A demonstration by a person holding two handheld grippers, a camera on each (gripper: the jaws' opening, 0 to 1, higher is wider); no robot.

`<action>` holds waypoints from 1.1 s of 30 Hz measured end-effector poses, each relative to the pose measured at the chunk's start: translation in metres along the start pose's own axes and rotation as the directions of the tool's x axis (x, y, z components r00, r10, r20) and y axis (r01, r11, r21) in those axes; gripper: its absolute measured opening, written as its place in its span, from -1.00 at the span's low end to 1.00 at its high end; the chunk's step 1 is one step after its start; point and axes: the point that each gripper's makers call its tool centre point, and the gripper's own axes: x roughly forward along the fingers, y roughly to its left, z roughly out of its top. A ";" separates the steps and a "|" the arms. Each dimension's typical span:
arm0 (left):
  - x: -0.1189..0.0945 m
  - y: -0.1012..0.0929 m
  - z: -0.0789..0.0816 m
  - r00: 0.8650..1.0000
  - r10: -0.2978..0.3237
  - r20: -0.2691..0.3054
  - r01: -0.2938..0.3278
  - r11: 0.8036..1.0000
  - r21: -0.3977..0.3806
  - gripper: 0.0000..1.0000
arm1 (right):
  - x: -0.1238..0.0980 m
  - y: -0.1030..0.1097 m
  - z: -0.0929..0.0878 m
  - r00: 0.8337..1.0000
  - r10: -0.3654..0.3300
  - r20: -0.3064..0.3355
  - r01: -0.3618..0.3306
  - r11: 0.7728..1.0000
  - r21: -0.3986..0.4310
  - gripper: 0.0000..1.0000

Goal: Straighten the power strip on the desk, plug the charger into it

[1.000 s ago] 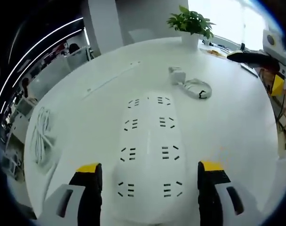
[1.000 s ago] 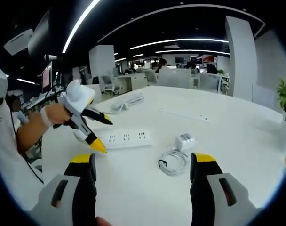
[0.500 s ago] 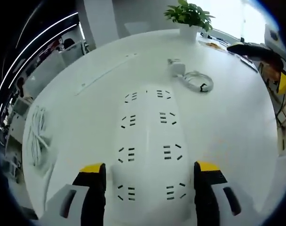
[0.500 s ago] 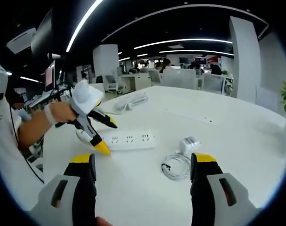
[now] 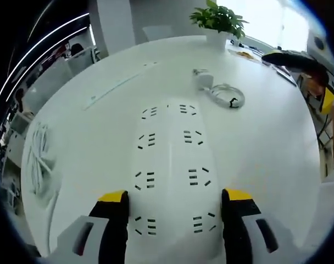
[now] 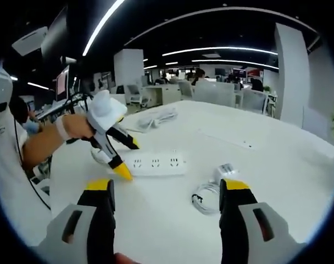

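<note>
Looking along my left tool (image 5: 173, 199), I see its jaws spread on both sides of the near end of the power strip (image 5: 171, 176), which lies flat on the white table (image 5: 266, 148). I cannot tell if they touch it. The charger (image 5: 201, 78) with its coiled cable (image 5: 227, 97) lies beyond the strip's far end. My right tool (image 6: 166, 191) hangs above the table, jaws spread, holding nothing.
</note>
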 end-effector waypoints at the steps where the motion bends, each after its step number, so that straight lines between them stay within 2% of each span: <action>1: 0.000 0.000 0.000 1.000 -0.001 0.000 0.001 1.000 0.000 0.39 | 0.000 0.002 0.001 1.000 0.007 0.002 -0.007 1.000 -0.004 0.53; 5: 0.000 -0.001 0.000 1.000 -0.002 0.000 0.002 1.000 0.001 0.39 | -0.001 0.006 0.005 1.000 0.018 0.004 -0.017 0.999 -0.027 0.52; 8: 0.001 -0.001 0.000 1.000 -0.004 0.005 0.004 1.000 0.002 0.39 | -0.003 0.009 0.006 0.999 0.039 -0.019 -0.041 0.994 -0.099 0.52; 13: 0.001 -0.002 0.000 1.000 -0.006 0.004 0.006 1.000 0.003 0.39 | 0.008 0.016 0.005 0.990 0.113 -0.090 -0.132 0.962 -0.241 0.52; 15: 0.001 -0.002 0.000 1.000 -0.007 0.005 0.007 1.000 0.004 0.39 | 0.017 0.021 0.008 0.983 0.162 -0.083 -0.178 0.951 -0.252 0.53; 17: 0.001 -0.002 0.000 1.000 -0.009 0.007 0.009 1.000 0.005 0.39 | 0.030 0.025 0.006 0.970 0.221 -0.101 -0.240 0.941 -0.240 0.54; 19: 0.001 -0.001 0.000 1.000 -0.012 0.008 0.011 1.000 0.005 0.40 | 0.043 0.030 0.003 0.954 0.270 -0.134 -0.297 0.916 -0.271 0.54; 23: 0.002 0.000 0.000 1.000 -0.021 0.011 0.021 1.000 0.011 0.40 | 0.062 0.027 0.007 0.930 0.306 -0.201 -0.363 0.845 -0.392 0.59; 27: 0.002 0.000 0.001 1.000 -0.023 0.010 0.022 1.000 0.011 0.40 | 0.078 0.019 0.014 0.907 0.324 -0.270 -0.416 0.791 -0.449 0.58; 28: 0.002 0.000 0.001 1.000 -0.023 0.010 0.023 1.000 0.011 0.40 | 0.082 0.017 0.015 0.897 0.330 -0.293 -0.436 0.768 -0.468 0.58; 29: 0.003 0.000 0.001 1.000 -0.024 0.010 0.024 1.000 0.011 0.40 | 0.086 0.014 0.014 0.881 0.335 -0.334 -0.467 0.728 -0.502 0.59; 30: 0.003 0.000 0.001 1.000 -0.026 0.010 0.025 1.000 0.011 0.40 | 0.091 0.011 0.015 0.872 0.335 -0.356 -0.484 0.699 -0.527 0.58; 33: 0.003 0.000 0.001 0.999 -0.034 0.009 0.034 0.999 0.011 0.41 | 0.103 0.005 0.018 0.849 0.330 -0.412 -0.523 0.627 -0.577 0.53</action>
